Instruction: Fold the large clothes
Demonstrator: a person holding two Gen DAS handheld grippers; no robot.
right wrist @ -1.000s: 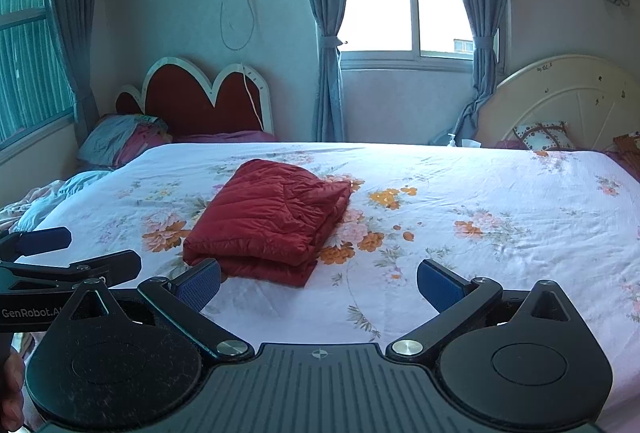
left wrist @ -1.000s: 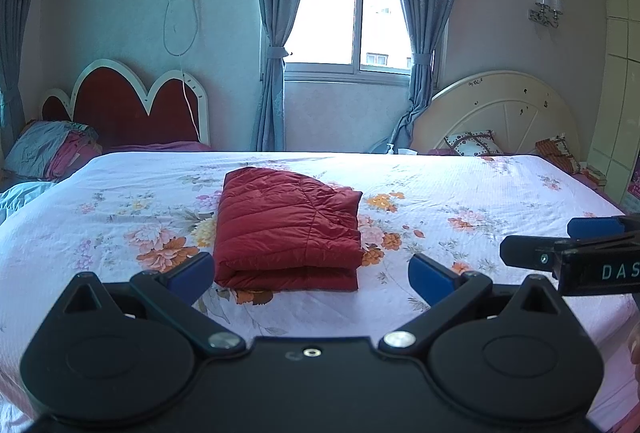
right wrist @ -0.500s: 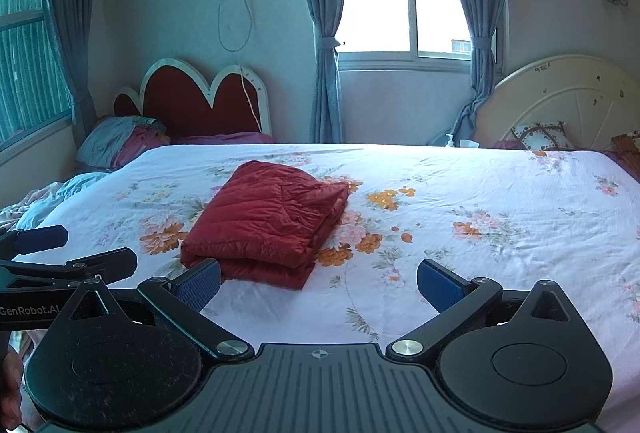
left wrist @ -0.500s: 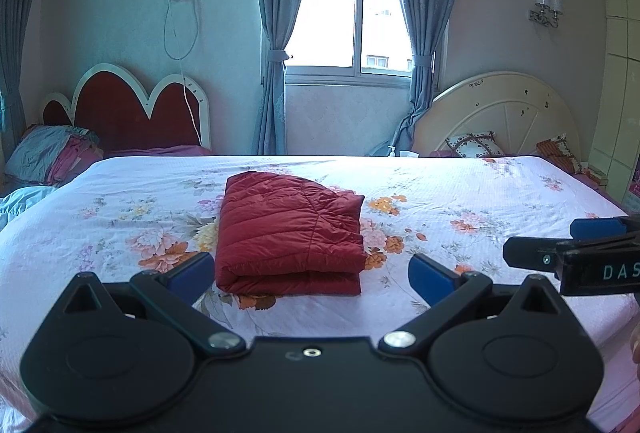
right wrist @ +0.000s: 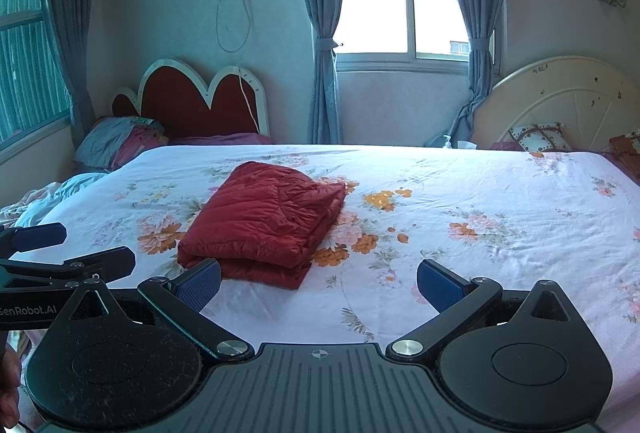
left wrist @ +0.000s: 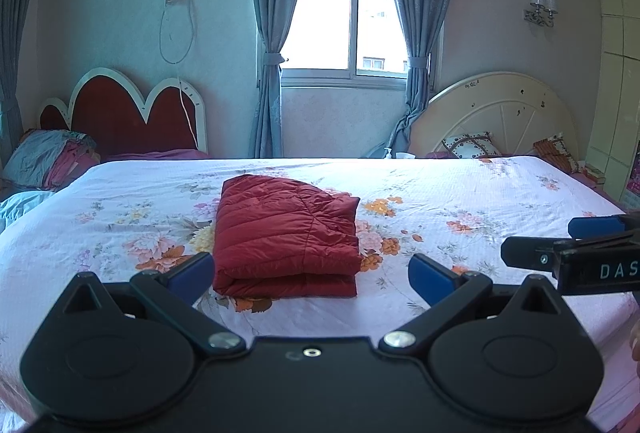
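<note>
Two claws hang spread and empty short of the red quilted padded jacket (left wrist: 286, 233), which lies folded into a thick rectangular bundle on the floral white bed sheet (left wrist: 480, 201). The left claw (left wrist: 310, 271) faces the jacket's near folded edge squarely, the long axis running away from it; the right claw (right wrist: 318, 283) sits right of the jacket, less close.
</note>
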